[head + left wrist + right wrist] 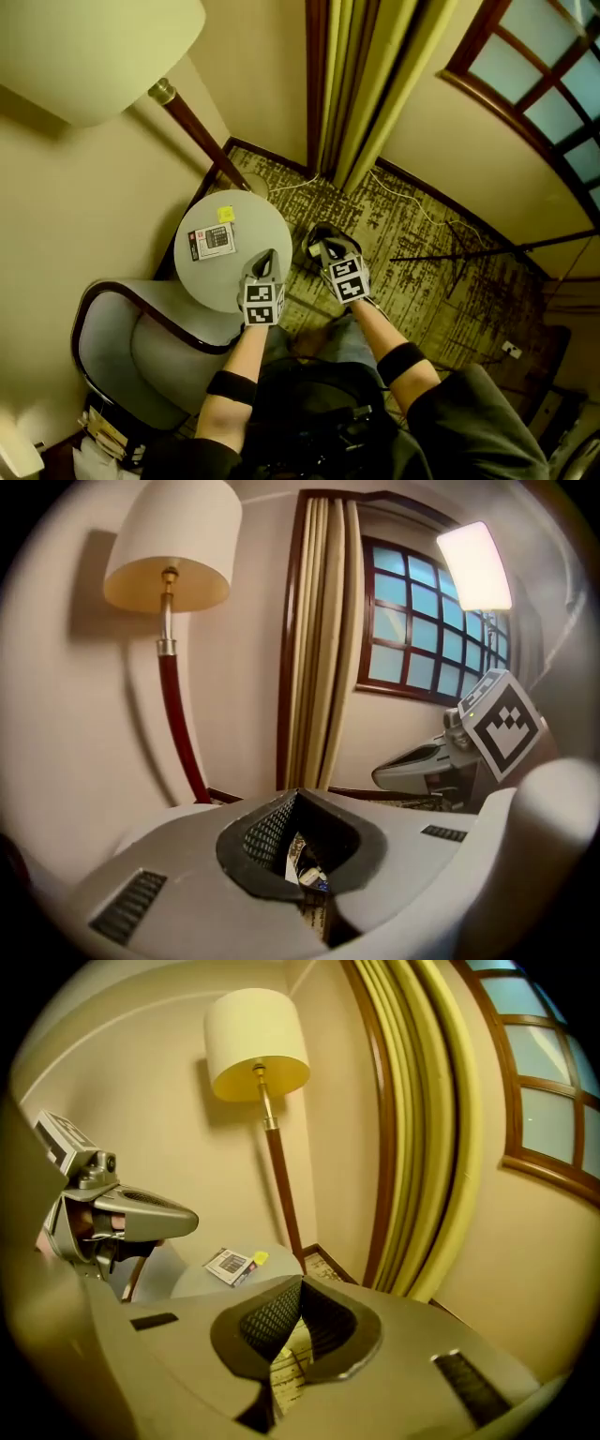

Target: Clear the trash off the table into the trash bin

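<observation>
Left gripper (266, 258) closed, empty, at 4 o'clock of table (255, 221), right gripper (325, 248) closed, empty, past 3 o'clock, card (212, 241) 9 o'clock, yellow note (226, 214) 12 o'clock.

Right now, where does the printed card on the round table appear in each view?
Head view: printed card on the round table, left of centre.
Left gripper view: not in it.
Right gripper view: left of centre, rather low.
Shared landmark: the floor lamp.

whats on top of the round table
A black-and-white printed booklet and a small yellow note lie on the round table. The left claw covers its near edge, so anything under it is hidden.
</observation>
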A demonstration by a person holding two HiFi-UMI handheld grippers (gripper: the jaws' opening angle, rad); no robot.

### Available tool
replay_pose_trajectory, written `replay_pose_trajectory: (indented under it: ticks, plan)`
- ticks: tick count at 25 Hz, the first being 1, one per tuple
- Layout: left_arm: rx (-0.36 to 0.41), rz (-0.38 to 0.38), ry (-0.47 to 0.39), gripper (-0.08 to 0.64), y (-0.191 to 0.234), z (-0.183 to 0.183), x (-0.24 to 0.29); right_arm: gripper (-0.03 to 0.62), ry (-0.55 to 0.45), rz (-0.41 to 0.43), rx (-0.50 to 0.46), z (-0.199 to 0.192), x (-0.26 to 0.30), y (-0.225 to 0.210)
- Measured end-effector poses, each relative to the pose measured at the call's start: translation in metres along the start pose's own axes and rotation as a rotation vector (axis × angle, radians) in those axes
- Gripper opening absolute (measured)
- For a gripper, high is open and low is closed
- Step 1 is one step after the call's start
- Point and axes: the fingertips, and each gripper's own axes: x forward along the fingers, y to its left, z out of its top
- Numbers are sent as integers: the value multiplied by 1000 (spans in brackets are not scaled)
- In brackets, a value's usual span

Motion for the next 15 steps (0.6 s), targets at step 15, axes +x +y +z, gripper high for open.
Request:
replay_pose_trajectory:
  ticks: [15]
  plan:
    - [-113,252,-22,1,148,-74,-142,0,9,338,-302,36,49,231]
